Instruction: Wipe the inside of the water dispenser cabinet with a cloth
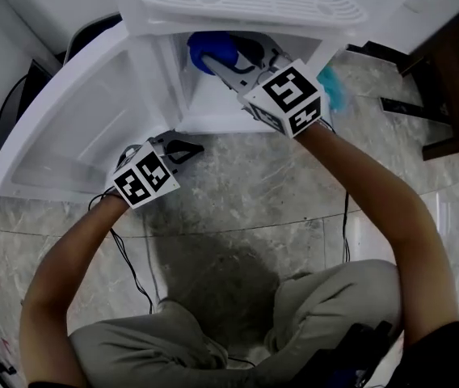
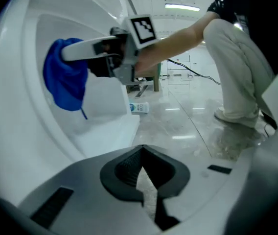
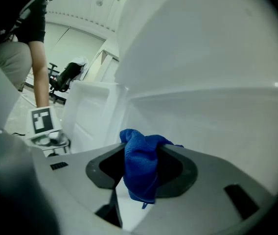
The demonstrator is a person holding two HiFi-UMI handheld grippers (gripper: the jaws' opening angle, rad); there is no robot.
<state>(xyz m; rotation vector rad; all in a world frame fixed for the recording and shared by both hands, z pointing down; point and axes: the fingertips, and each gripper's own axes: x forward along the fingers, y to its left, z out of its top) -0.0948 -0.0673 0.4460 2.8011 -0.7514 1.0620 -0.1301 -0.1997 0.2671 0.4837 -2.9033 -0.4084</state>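
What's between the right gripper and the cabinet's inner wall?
Only the blue cloth, which the right gripper clamps; both gripper views show it.

I see blue cloth [image 3: 140,160] bunched, pinched in right hand-held gripper [image 1: 220,65], up at white cabinet [image 1: 205,99] inner wall. Door [image 1: 76,128] swung open left.

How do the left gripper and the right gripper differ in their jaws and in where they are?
The left gripper has shut, empty jaws; the right gripper grips a blue cloth. The left gripper is outside the cabinet, near its open door; the right gripper reaches inside the cabinet. Both carry a cube with square markers.
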